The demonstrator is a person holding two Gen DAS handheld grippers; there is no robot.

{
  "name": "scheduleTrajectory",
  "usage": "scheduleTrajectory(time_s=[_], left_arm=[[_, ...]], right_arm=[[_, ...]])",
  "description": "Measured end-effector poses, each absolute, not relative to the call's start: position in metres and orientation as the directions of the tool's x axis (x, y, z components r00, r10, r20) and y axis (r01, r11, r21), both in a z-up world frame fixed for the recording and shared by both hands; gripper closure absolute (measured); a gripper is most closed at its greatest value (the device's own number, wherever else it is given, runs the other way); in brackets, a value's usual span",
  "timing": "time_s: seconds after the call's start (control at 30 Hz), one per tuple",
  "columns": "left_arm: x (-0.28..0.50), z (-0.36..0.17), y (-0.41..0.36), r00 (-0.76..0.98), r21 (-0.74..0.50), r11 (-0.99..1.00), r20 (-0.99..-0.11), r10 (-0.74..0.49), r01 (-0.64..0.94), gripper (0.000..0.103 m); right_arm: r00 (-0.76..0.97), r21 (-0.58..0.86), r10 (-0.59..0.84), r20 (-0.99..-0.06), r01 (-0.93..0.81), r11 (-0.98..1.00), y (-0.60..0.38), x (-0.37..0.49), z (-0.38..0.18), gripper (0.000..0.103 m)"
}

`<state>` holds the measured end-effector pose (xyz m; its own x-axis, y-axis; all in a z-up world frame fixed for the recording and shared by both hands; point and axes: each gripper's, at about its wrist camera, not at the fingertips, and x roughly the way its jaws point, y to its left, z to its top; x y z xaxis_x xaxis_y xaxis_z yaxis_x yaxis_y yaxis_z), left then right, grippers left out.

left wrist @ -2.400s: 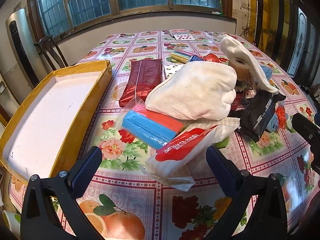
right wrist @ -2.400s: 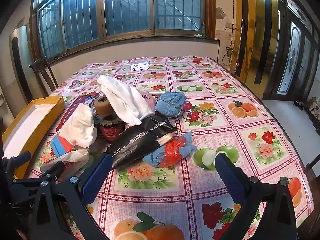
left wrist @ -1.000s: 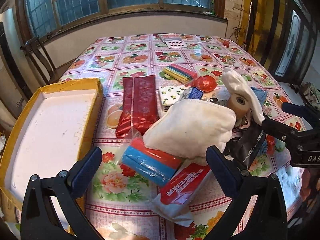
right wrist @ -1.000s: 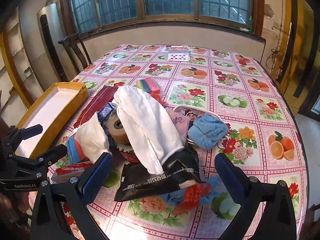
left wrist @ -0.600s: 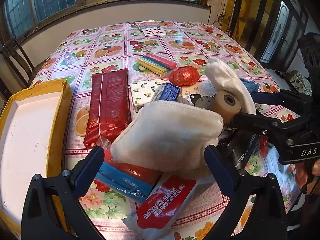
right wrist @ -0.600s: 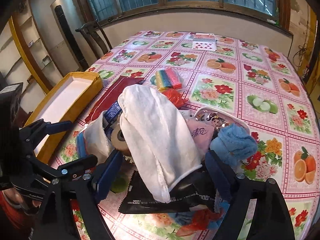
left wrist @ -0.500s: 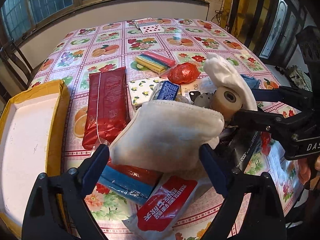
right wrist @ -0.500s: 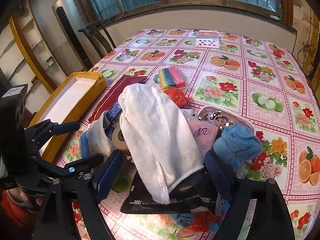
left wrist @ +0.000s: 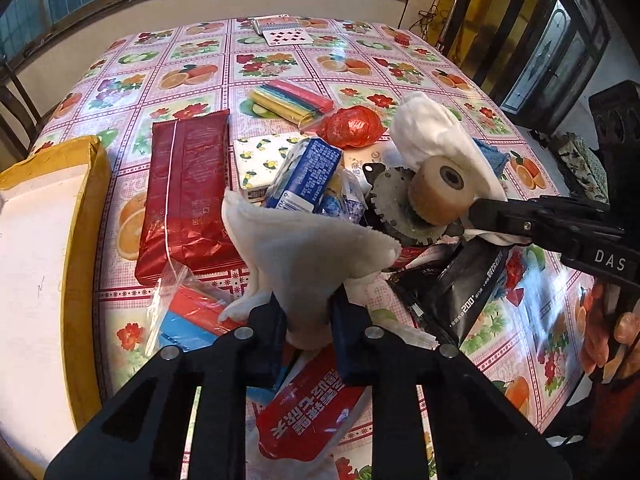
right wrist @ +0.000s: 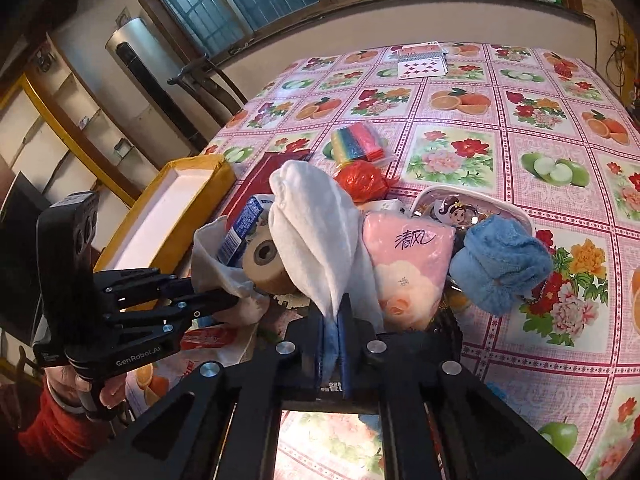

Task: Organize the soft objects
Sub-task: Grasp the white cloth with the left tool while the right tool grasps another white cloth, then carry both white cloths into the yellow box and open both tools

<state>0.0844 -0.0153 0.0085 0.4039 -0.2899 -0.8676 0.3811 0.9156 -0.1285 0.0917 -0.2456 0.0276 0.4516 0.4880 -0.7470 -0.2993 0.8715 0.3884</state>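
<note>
Both grippers pinching white cloths off the pile, mid-frame on the bench.
Left gripper jaws clenching cream towel; right gripper jaws clamping white cloth, probably heading for yellow tray, frame left.

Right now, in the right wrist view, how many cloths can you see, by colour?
White: 2, left cloth and tall cloth
Blue: 1, blue cloth
Total: 3
</note>
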Motion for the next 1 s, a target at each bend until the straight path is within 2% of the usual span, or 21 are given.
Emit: scheduleTrajectory(time_s=[0.27,0.5,0.73,0.83,1.0], left_arm=[[0.079,0.040,0.004,0.448,-0.185,0.909,-0.822,-0.352,0.375,0.091],[0.076,0.081,0.049,0.524,-0.189,0.921,-0.776,-0.352,0.340,0.091],[0.105,0.092,0.133,0.600,-0.088,0.982,-0.781,-0.171,0.165,0.091],[0.124,0.079,0.165,0.594,-0.055,0.995,-0.799,-0.095,0.084,0.091],[0.154,0.055,0.204,0.576,-0.052,0.999,-0.816,-0.042,-0.002,0.091]], right_arm=[[0.542,0.382,0.496,-0.678,-0.317,0.868,-0.247,0.075,0.072,0.097],[0.579,0.376,0.552,-0.600,-0.404,0.834,-0.196,0.078,0.123,0.097],[0.520,0.409,0.625,-0.583,-0.477,0.778,-0.094,0.122,0.127,0.098],[0.496,0.423,0.633,-0.594,-0.477,0.771,-0.044,0.148,0.111,0.098],[0.467,0.424,0.610,-0.640,-0.448,0.787,0.022,0.190,0.075,0.098]])
